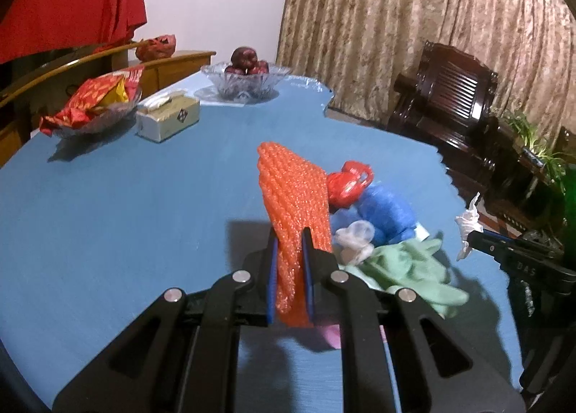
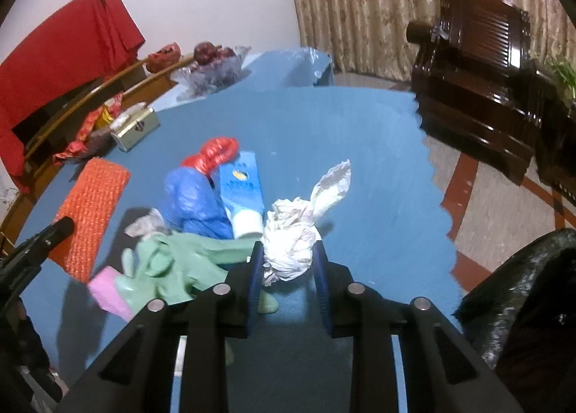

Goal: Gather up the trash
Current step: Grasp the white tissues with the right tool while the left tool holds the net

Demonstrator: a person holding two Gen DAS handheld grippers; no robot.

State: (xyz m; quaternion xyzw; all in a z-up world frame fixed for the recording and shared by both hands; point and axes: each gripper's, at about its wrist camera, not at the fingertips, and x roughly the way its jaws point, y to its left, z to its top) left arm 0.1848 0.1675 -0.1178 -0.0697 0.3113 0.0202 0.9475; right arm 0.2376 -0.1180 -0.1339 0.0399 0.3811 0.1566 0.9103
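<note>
My left gripper [image 1: 289, 247] is shut on an orange foam net sheet [image 1: 295, 197] and holds it upright above the blue table [image 1: 108, 215]. My right gripper [image 2: 288, 251] is shut on a crumpled white tissue [image 2: 291, 247], which also shows in the left wrist view as the tissue [image 1: 468, 222]. Below and between them lies a trash heap: a blue plastic bag [image 2: 194, 204], a red bag [image 2: 212, 153], a blue tube [image 2: 241, 189], a green rubber glove [image 2: 180, 261], a pink piece [image 2: 108, 290] and clear wrap [image 2: 147, 224].
At the table's far side stand a glass fruit bowl [image 1: 244, 78], a tissue box [image 1: 167, 117] and a glass dish of red snack wrappers [image 1: 93, 107]. A dark wooden chair [image 1: 446, 96] is off the right edge. A black bag [image 2: 522, 297] sits at lower right.
</note>
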